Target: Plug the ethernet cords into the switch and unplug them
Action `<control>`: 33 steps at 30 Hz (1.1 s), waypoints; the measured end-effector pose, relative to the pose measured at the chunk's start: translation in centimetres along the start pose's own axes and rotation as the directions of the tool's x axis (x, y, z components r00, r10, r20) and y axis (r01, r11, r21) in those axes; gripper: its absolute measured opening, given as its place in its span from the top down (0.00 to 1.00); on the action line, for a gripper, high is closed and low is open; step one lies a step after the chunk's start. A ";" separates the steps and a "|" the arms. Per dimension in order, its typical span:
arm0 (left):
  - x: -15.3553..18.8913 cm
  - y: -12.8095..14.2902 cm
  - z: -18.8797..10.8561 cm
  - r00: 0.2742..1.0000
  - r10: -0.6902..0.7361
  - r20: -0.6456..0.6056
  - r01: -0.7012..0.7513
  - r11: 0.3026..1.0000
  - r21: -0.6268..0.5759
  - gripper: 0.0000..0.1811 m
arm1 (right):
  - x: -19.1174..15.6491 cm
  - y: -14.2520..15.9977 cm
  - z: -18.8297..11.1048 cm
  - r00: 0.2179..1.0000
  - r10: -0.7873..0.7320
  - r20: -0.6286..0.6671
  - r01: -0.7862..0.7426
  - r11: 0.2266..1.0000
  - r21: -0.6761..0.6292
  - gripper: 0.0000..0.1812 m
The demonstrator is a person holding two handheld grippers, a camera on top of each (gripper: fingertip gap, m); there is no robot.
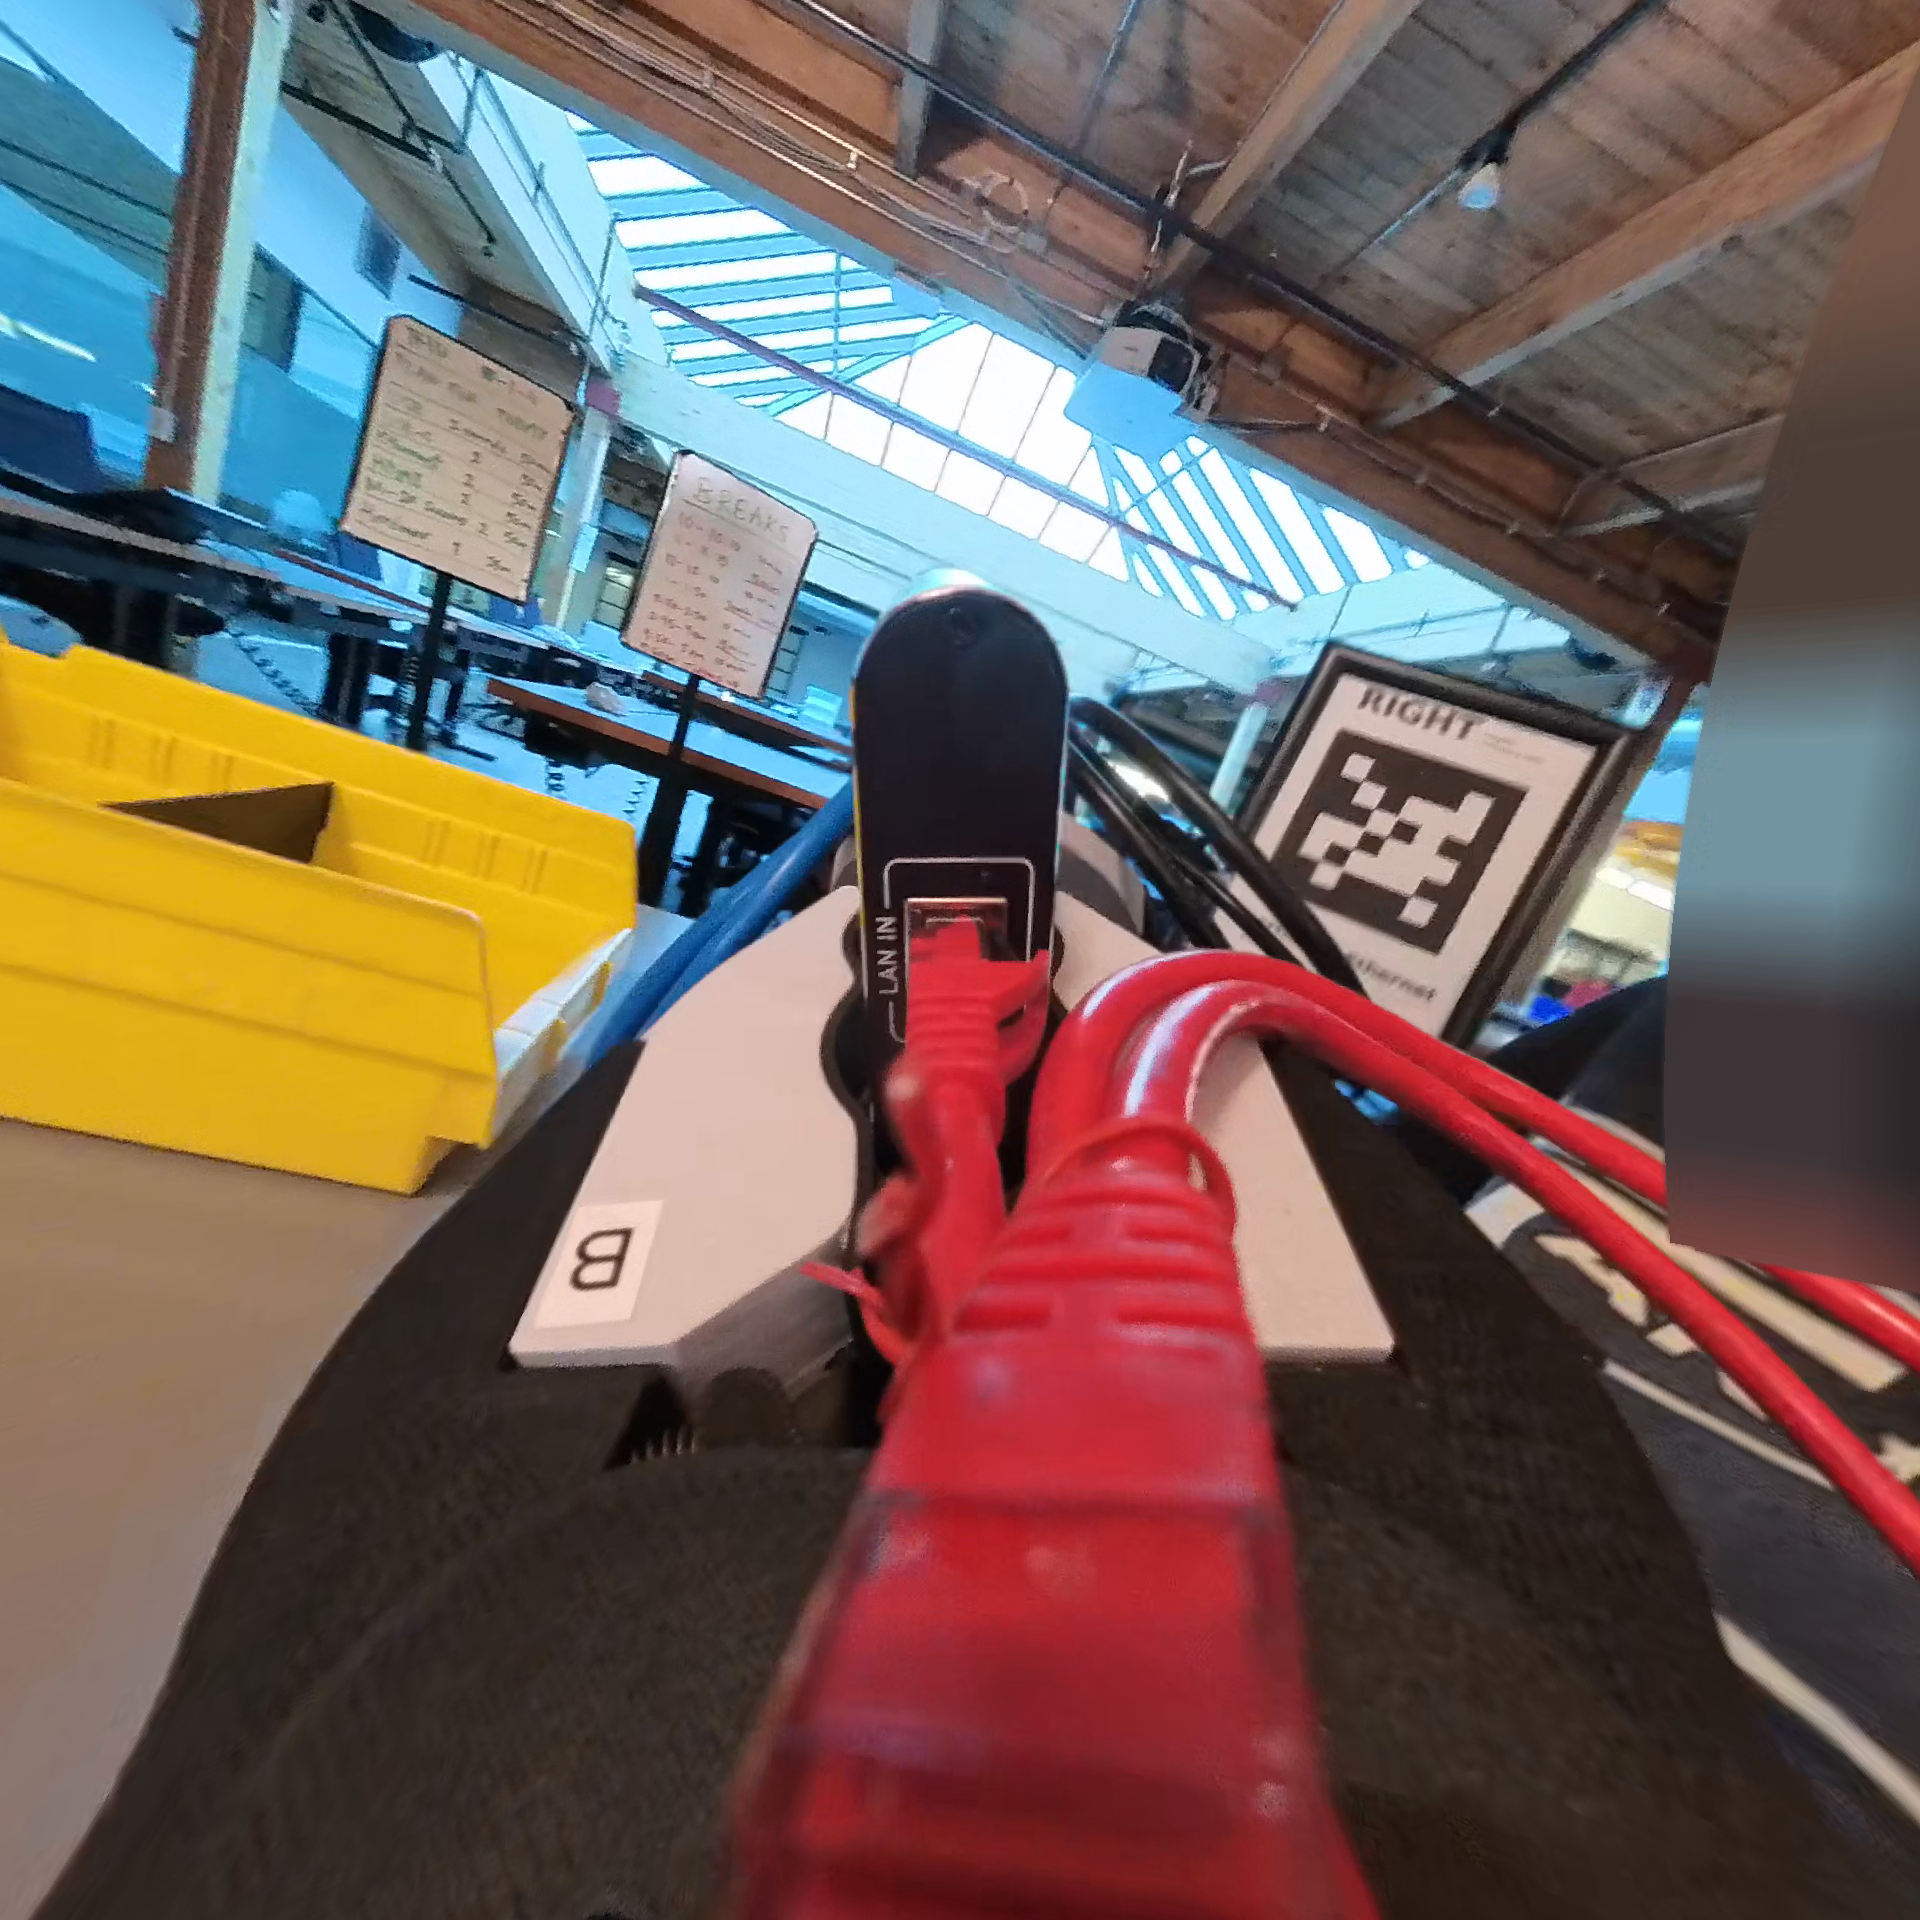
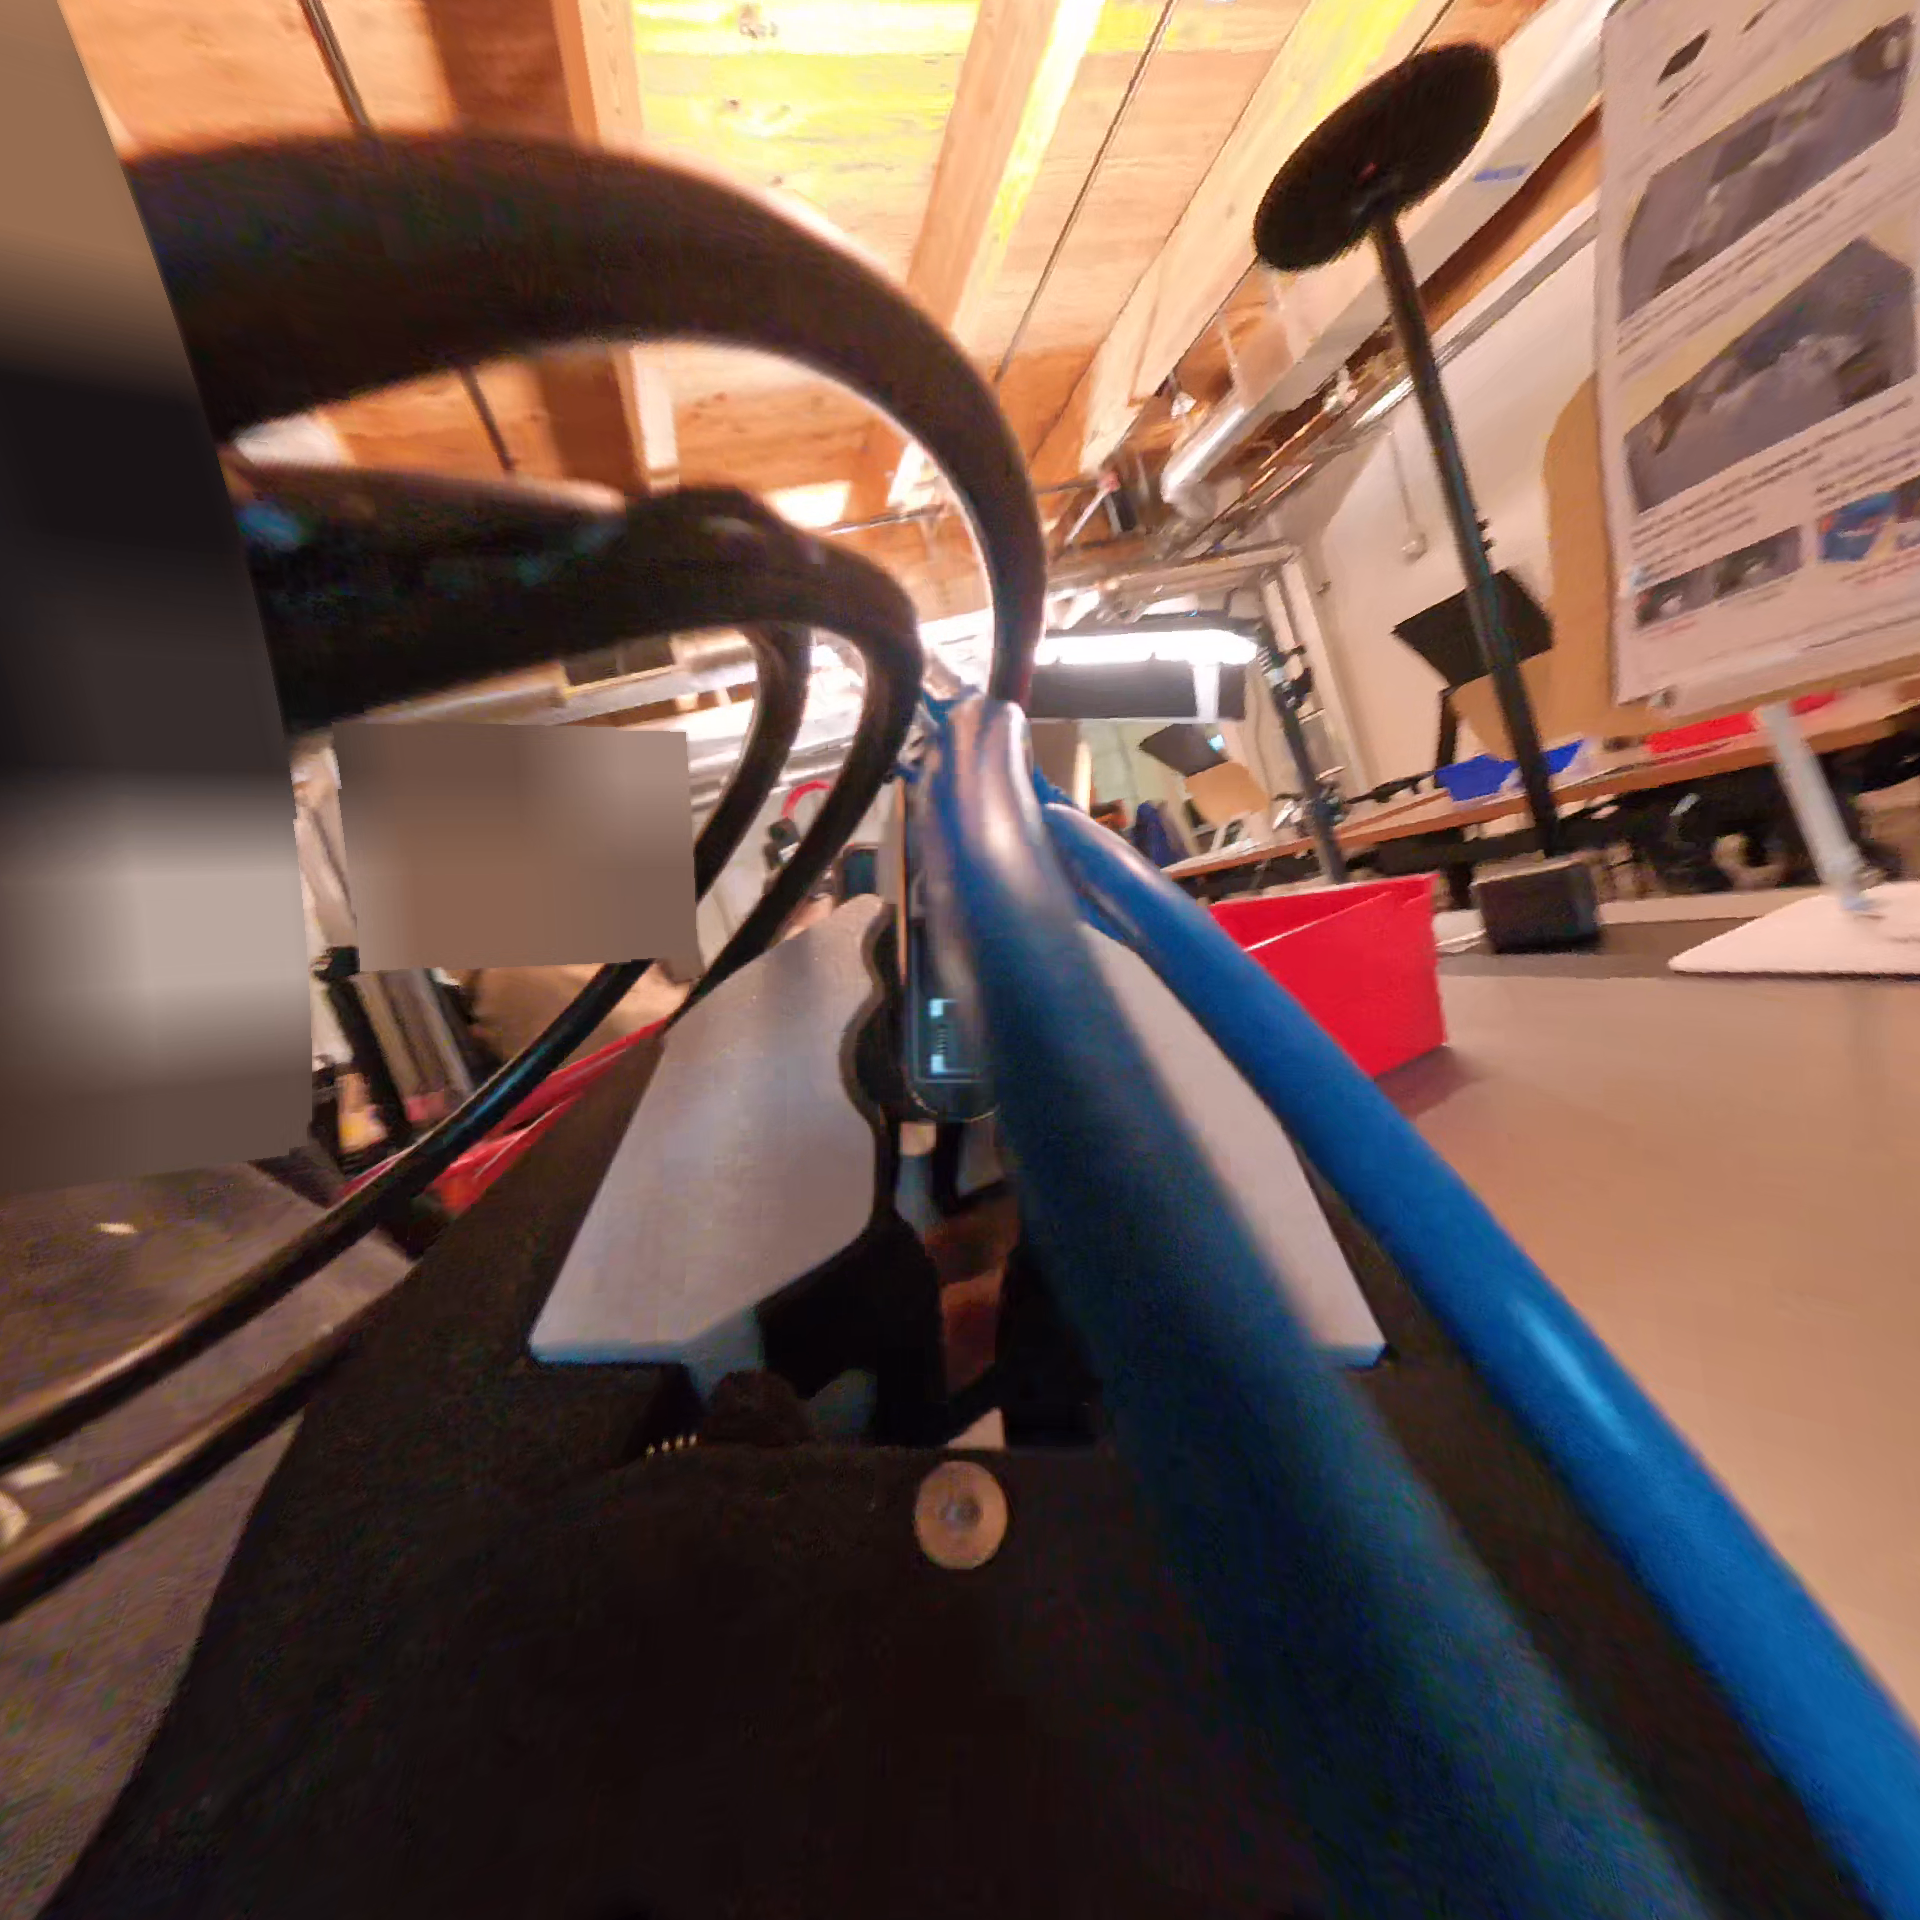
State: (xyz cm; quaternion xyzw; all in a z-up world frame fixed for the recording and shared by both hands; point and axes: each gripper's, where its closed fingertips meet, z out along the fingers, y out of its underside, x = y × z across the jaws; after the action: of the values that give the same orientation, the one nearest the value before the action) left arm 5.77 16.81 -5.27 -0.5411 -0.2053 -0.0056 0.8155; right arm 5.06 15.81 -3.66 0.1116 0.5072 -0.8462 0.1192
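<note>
Where red cords point(image 1: 1039, 1455) show, elsewhere blue point(image 2: 1195, 1247).

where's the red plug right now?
Left wrist view, centre: the red plug sits in the black device's port, between the left gripper's grey fingers.

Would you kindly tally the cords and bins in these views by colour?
Red: 3, two cords and a bin
Blue: 1 cord
Yellow: 1 bin
Black: 2 cords
Total: 7
</note>
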 end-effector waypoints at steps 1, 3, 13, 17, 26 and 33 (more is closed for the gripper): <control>0.1 0.1 0.1 0.999 0.045 0.006 -0.045 0.999 -0.010 0.85 | 0.0 -0.1 -0.1 0.999 -0.037 -0.010 0.037 0.999 0.017 0.88; 0.4 0.3 0.2 0.993 0.117 0.014 -0.117 0.993 -0.016 0.85 | -0.3 -0.3 -0.3 0.996 -0.093 0.000 0.093 0.995 0.032 0.88; 1.4 1.0 0.4 0.992 0.110 -0.055 -0.113 0.992 -0.050 0.85 | -1.5 -0.4 -0.6 0.989 -0.107 0.098 0.105 0.994 0.030 0.90; 1.5 0.9 0.4 0.991 0.121 -0.056 -0.124 0.991 -0.043 0.85 | -2.1 -0.1 -0.7 0.972 -0.196 0.127 0.199 0.980 -0.011 0.91; 2.0 0.9 0.4 0.970 0.238 -0.056 -0.240 0.970 -0.040 0.85 | -2.6 -0.3 -0.5 0.922 -0.379 0.081 0.378 0.925 0.018 0.90; 3.1 0.7 0.3 0.939 0.334 -0.084 -0.336 0.942 -0.010 0.85 | -3.9 -0.4 -0.6 0.896 -0.424 0.132 0.424 0.905 0.029 0.90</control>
State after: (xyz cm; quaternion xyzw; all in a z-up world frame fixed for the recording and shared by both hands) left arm 8.70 18.04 -4.71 -0.5773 -0.0770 0.1088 0.8056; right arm 8.69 16.83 -2.38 -0.0592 0.5103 -0.8573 -0.0336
